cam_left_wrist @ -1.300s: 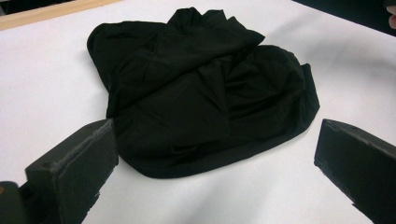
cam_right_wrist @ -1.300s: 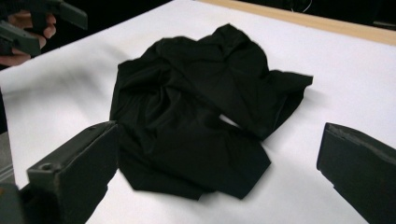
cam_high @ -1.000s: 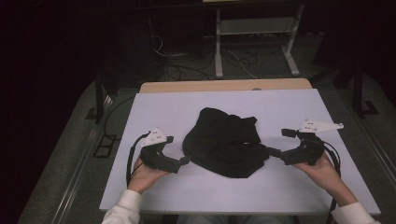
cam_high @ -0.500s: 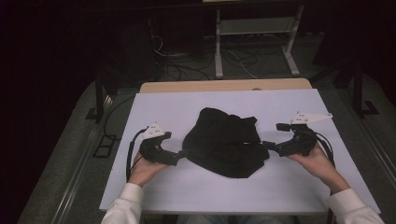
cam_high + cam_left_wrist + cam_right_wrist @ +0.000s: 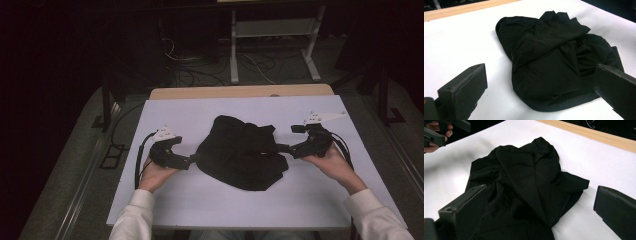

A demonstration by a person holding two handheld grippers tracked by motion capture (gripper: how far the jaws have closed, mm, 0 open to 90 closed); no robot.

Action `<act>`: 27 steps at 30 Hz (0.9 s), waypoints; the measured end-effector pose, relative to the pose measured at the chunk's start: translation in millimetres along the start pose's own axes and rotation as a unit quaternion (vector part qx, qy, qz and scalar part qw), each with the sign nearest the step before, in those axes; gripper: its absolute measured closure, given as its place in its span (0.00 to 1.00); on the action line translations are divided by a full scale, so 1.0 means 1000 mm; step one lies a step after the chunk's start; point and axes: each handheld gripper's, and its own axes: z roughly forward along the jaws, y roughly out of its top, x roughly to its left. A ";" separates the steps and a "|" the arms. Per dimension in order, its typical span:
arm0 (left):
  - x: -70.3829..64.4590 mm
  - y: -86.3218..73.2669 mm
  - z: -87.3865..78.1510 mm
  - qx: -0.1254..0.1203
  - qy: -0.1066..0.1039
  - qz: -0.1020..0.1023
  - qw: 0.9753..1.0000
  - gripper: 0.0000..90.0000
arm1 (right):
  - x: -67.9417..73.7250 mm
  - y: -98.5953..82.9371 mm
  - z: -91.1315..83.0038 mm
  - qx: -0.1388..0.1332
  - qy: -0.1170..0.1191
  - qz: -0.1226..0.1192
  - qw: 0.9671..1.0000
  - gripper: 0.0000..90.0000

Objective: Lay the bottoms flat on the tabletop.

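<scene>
We had both the left gripper (image 5: 192, 161) at nine o'clock and the right gripper (image 5: 285, 148) at three o'clock beside the crumpled black garment (image 5: 242, 152), jaws apart, apparently nothing grasped or spread yet.

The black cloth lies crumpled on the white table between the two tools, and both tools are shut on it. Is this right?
Not quite. The black cloth lies crumpled on the white table between them, but the left tool and right tool are open, as each gripper view shows.

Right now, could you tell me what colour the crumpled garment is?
Plain black garment, clearest in the left gripper view.
</scene>
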 end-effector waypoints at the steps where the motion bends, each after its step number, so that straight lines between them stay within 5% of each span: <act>1: 0.001 0.000 0.002 0.000 0.000 -0.003 1.000 0.00 | -0.001 0.001 0.003 0.002 -0.001 0.001 1.000 0.00; 11: 0.010 -0.003 0.024 0.015 -0.004 -0.023 1.000 0.00 | -0.009 0.001 0.022 0.023 0.011 0.006 1.000 0.00; 16: 0.018 -0.009 0.043 0.044 -0.003 -0.048 0.998 0.01 | -0.017 -0.008 0.040 0.060 0.025 0.025 0.998 0.01; 18: 0.022 -0.012 0.049 0.055 -0.006 -0.057 0.997 0.07 | -0.019 -0.012 0.046 0.074 0.036 0.027 0.996 0.16; 20: 0.025 -0.014 0.054 0.061 -0.001 -0.057 0.996 0.11 | -0.022 -0.015 0.053 0.084 0.056 0.031 0.994 0.20; 24: 0.026 -0.016 0.059 0.061 -0.005 -0.047 0.997 0.29 | -0.021 -0.019 0.067 0.104 0.043 0.032 0.993 0.36; 27: 0.026 -0.016 0.062 0.067 -0.009 -0.043 0.997 0.46 | -0.023 -0.022 0.074 0.132 0.032 0.046 0.990 0.58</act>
